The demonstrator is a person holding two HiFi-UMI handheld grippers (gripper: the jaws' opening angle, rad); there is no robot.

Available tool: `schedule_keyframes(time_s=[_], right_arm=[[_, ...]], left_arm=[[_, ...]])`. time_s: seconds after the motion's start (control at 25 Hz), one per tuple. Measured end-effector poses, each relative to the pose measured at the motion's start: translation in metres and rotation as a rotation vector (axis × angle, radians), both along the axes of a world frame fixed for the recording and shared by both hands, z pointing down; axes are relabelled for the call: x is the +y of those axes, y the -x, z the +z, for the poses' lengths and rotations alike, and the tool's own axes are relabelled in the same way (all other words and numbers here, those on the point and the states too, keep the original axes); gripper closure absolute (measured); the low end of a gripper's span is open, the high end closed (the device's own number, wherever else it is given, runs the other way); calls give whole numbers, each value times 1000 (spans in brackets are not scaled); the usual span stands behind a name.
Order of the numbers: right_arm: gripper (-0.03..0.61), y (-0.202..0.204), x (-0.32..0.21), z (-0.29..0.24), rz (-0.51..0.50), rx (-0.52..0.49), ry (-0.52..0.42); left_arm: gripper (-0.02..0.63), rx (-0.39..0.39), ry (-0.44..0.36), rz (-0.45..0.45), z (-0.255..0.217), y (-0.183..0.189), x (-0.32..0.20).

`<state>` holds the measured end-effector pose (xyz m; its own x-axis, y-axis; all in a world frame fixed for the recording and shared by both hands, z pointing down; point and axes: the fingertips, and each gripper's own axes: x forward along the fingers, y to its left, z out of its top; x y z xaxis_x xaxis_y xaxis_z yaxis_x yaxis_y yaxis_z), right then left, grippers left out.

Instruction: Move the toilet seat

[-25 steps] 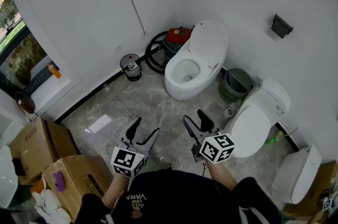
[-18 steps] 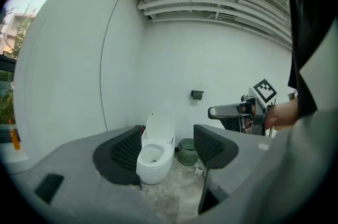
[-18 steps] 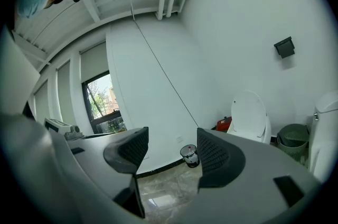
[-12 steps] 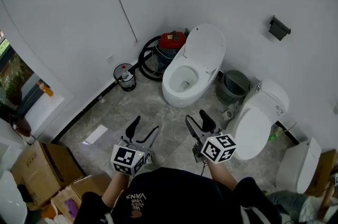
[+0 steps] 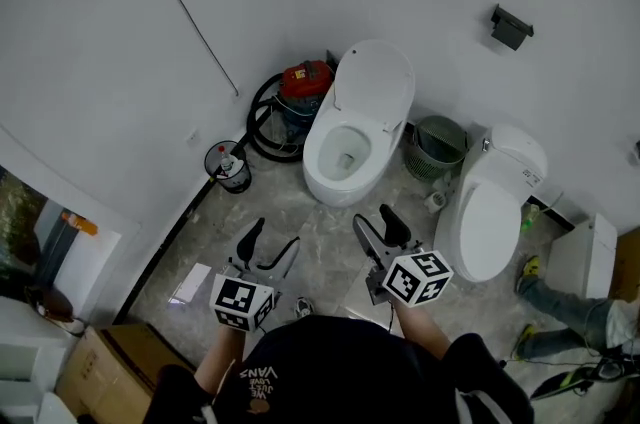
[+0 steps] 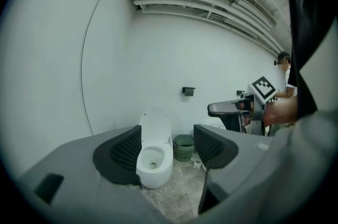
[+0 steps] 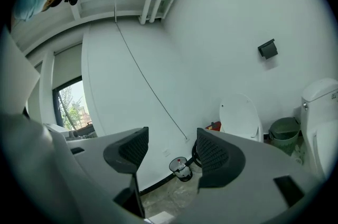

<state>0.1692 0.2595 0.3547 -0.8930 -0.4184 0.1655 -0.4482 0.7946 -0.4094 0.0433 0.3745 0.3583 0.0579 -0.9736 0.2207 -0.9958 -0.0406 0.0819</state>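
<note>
Seat (image 5: 376,90) raised, upright behind bowl (image 5: 345,154), well ahead of both grippers. Vs 1 s ago: head view swung, bowl now centred ahead, so approach only. L gripper (image 5: 270,248) & R gripper (image 5: 378,230): fingers open, empty, no contact yet

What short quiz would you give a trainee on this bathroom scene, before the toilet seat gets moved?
1. What stands between the open toilet and the closed toilet?
2. The left gripper is: A, open and empty; B, shut on the toilet lid; C, shut on a bottle.
3. True or false: the red vacuum cleaner stands beside the open toilet.
Key: 1, a green waste basket; 2, A; 3, true.
</note>
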Motion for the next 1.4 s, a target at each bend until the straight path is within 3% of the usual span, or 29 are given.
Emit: schedule_keyframes(time_s=[0.24,0.48,0.88,1.08,1.4], right_arm=[[310,4,-2,11,89,15,30],[310,10,-13,22,111,42,47],[310,28,-94,25,120,30,47],[310,47,-140,22,96,34,40],[310,65,-203,22,56,45,33]], left_arm=[[308,16,28,92,11,13,-16],[308,41,28,128,20,17,-36],[308,39,49,110,24,37,-101],[308,15,4,83,14,56,-151],[308,31,28,48,19,71,-207]])
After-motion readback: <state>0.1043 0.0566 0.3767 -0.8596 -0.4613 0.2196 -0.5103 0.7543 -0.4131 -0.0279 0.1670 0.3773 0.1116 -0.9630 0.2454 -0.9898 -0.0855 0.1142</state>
